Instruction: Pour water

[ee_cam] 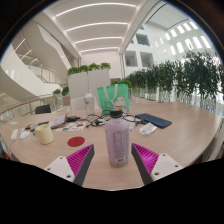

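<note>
A clear plastic water bottle (117,140) with a dark cap and a pale label stands upright on the light wooden table (180,135). It is between my two fingers, whose magenta pads (146,156) flank it with a gap on each side. My gripper (113,160) is open and the bottle rests on the table by itself. Left of the bottle, farther back, stands a cream-coloured cup (44,132), with a round magenta coaster (76,142) lying beside it.
Behind the bottle are cables, small clutter and a dark flat case (156,120). A green item (113,96) stands at the table's far side. Potted plants (185,80) line the right, and a large indoor hall lies beyond.
</note>
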{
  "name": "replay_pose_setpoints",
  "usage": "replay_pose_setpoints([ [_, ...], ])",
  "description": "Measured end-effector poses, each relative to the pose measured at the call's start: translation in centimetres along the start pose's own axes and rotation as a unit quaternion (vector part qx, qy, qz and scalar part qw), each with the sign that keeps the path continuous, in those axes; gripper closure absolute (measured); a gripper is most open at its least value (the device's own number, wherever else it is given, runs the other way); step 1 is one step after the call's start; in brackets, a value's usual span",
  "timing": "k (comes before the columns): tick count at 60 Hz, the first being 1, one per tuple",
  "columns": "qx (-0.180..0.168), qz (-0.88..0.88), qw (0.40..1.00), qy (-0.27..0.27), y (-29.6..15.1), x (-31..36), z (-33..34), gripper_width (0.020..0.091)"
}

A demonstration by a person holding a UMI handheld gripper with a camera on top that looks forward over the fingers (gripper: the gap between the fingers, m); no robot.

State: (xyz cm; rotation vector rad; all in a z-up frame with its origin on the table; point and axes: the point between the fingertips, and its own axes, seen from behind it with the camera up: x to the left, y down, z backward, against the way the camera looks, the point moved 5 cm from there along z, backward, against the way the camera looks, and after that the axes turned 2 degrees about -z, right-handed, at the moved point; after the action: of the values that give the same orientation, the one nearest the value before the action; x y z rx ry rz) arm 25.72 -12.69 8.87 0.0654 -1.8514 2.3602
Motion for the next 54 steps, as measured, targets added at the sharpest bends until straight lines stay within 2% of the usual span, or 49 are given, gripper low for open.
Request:
replay_pose_setpoints([
  [9,-0.007,-0.004,1.000,-0.008,-0.3,-1.7,-6.0,0.0282],
  [13,-0.012,-0.003,1.000,-0.011,-0.2,-1.3,-8.3,0.0305],
  [16,0.002,0.000,1.000,-0.009,0.3,-1.3,-9.7,0.0378],
  [17,0.014,0.000,1.000,-0.007,0.9,-1.5,-9.8,0.0435],
  [18,0.027,0.002,1.000,-0.002,1.2,-1.5,-9.9,0.0529],
  [19,0.034,0.005,0.999,0.003,1.4,-1.5,-9.9,0.0539],
  [29,0.015,0.005,0.999,0.031,1.3,-1.9,-9.1,0.0596],
  [32,0.027,-0.001,0.999,0.046,1.4,-1.9,-8.9,0.0625],
  [36,0.038,-0.007,0.999,0.038,1.0,-1.3,-9.3,0.0661],
  [41,0.025,-0.022,0.999,0.041,-2.0,-1.0,-8.8,0.0697],
  [48,0.001,0.005,0.999,0.052,-8.6,0.5,-9.2,0.0701],
  [54,-0.023,0.095,0.993,0.062,-14.5,4.1,-10.5,0.0700],
])
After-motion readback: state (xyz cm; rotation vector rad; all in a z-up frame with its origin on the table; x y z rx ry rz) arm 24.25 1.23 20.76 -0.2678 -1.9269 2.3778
